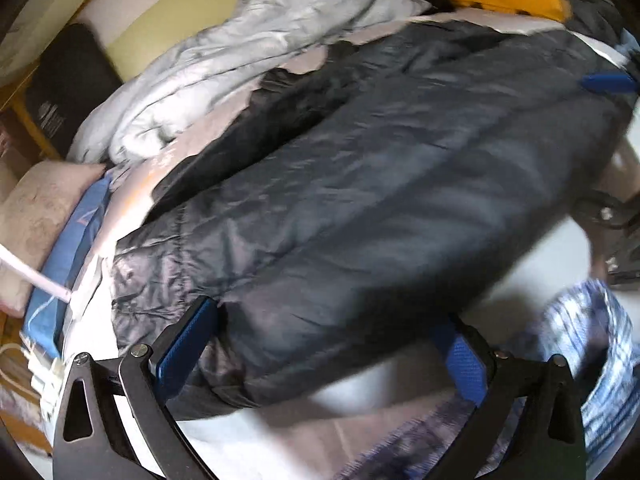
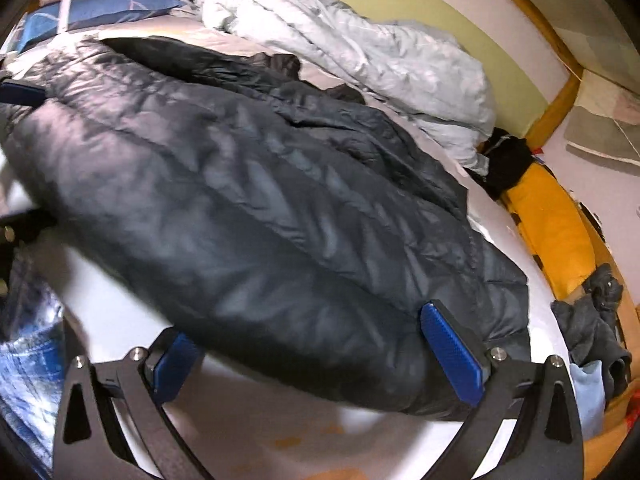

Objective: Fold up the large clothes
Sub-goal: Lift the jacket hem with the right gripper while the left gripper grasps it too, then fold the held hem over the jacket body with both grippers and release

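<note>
A dark quilted puffer jacket (image 1: pixel 360 184) lies lengthwise across the bed (image 2: pixel 516 236), folded into a long padded roll, its near edge hanging over the white sheet toward both tools. The left tool (image 1: pixel 324 332) stands spread wide, its two blue-padded fingers (image 1: pixel 186 344) set on either side of the jacket's near hem; the fabric fills the gap but the pads do not pinch it. The right tool (image 2: pixel 312 344) is likewise spread, one blue pad at the jacket's lower right corner, the other at its near edge, with the fabric between them and no clamp visible. Motion blur softens both views. Beyond the jacket, a crumpled pale grey duvet (image 1: pixel 240 52) is heaped along the far side of the bed. A blue pillow (image 2: pixel 108 6) and a beige pillow (image 1: pixel 44 208) lie at one end. An orange cloth (image 2: pixel 556 224) and dark garments (image 2: pixel 596 312) sit at the other end.
</note>
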{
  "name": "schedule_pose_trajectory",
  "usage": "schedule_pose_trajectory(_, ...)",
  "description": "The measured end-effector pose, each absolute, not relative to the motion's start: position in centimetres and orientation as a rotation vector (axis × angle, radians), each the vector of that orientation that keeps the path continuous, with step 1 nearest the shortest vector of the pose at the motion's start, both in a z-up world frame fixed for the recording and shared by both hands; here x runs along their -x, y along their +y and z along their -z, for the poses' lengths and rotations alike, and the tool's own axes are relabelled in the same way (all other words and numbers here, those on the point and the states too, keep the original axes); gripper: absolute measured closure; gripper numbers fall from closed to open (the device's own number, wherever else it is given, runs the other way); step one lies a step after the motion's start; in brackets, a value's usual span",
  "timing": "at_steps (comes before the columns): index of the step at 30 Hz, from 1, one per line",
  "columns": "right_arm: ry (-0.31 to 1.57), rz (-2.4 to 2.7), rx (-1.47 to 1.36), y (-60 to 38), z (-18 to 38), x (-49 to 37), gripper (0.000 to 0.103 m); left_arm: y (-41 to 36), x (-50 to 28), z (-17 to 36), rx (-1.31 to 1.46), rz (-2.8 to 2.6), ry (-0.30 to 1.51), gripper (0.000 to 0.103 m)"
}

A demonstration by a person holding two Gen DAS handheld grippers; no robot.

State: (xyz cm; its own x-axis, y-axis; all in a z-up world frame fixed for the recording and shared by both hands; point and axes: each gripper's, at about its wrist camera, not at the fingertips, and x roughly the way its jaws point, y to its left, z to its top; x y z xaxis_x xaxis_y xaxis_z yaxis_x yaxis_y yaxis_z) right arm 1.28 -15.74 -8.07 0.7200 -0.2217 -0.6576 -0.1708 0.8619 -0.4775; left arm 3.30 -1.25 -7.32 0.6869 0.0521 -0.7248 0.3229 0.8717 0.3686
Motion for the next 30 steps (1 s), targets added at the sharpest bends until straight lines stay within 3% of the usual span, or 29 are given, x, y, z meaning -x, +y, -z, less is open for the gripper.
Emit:
schedule_pose_trajectory(7,0.777,0.117,0.462,-18.9,6.4,-2.3,0.0,3.0,-5.5,6.3,-0.3,0.041,0.853,0.0)
schedule_pose_trajectory(14,0.747,0.216,0.39,-21.7,4.5,-2.9,0.0,6.1,-5.7,4.0,-0.177,-0.023,0.766,0.0)
schedule_pose_trajectory(17,0.758,0.261,0.356,-23.0,4.4,-3.2,0.0,6.6,-5.8,3.7,-0.168,-0.03,0.75,0.011)
schedule_pose_trajectory(18,0.754,0.271,0.341,-23.5,4.2,-3.3,0.001,6.6,-5.8,3.6,-0.172,-0.035,0.743,0.019)
schedule_pose_trajectory(19,0.75,0.271,0.331,-23.8,3.9,-3.2,0.009,6.6,-5.7,3.6,-0.178,-0.042,0.736,0.029)
schedule_pose_trajectory(20,0.751,0.262,0.322,-24.1,3.8,-3.2,0.026,6.5,-5.6,3.6,-0.184,-0.045,0.734,0.034)
schedule_pose_trajectory(22,0.762,0.24,0.284,-24.4,3.5,-3.3,0.047,6.2,-5.3,3.6,-0.202,-0.037,0.73,0.064)
schedule_pose_trajectory(23,0.763,0.226,0.256,-24.6,3.3,-3.1,0.063,6.0,-5.1,3.5,-0.212,-0.027,0.726,0.07)
schedule_pose_trajectory(25,0.773,0.183,0.212,-24.6,3.1,-2.8,0.081,5.5,-4.7,3.1,-0.232,-0.001,0.722,0.079)
schedule_pose_trajectory(26,0.778,0.177,0.211,-24.4,3.1,-2.6,0.086,5.4,-4.5,2.8,-0.238,0.006,0.724,0.08)
schedule_pose_trajectory(30,0.759,0.147,0.216,-24.0,1.8,-0.6,0.089,6.0,-2.6,1.4,-0.217,0.051,0.771,0.081)
